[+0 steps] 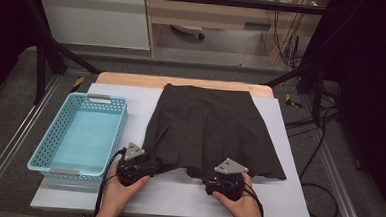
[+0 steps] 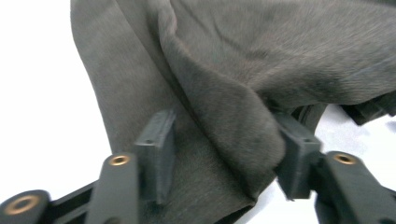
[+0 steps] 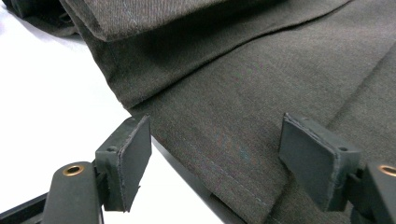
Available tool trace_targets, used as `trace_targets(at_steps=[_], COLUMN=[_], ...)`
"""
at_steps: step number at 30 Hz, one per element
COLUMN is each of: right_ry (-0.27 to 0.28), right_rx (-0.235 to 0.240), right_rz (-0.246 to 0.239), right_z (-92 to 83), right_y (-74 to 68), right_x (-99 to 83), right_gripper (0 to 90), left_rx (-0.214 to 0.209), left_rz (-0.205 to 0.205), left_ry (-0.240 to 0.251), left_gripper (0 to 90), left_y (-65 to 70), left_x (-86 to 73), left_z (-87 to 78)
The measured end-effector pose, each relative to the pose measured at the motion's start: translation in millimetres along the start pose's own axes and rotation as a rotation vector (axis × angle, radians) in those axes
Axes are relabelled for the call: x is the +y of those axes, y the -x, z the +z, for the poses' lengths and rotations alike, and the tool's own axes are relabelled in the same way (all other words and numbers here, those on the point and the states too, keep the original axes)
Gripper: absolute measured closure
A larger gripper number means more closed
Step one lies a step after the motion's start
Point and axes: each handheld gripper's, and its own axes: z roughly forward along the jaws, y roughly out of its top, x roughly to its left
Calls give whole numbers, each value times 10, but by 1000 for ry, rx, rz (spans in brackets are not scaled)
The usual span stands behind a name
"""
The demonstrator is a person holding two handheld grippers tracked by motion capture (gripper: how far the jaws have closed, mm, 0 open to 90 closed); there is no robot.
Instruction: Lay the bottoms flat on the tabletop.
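A dark pleated skirt lies flat on the white sheet, waistband at the far side and hem toward me. My left gripper is at the hem's left corner. In the left gripper view the left gripper has a raised, bunched fold of the skirt squeezed between its pads. My right gripper sits at the hem nearer the right. In the right gripper view the right gripper stands open, and the flat edge of the skirt runs between its pads untouched.
A light blue perforated basket stands to the left of the skirt, close to my left hand. The sheet covers a wooden tabletop. Black frame bars and cables surround the table, with cables on the floor at the right.
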Motion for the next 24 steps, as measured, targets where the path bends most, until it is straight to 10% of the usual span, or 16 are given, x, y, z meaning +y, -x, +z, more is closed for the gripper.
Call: trace_targets(at_steps=[15, 24], right_ry=[-3, -4], right_rx=[8, 8], right_rz=[-3, 3], right_z=[2, 5], right_y=[-3, 3], right_x=[-4, -4], right_gripper=[249, 249], left_rx=[-10, 67], left_rz=[91, 138], left_ry=[-45, -57], left_gripper=[240, 302], left_y=[152, 219], left_x=[-59, -49], left_z=[146, 185])
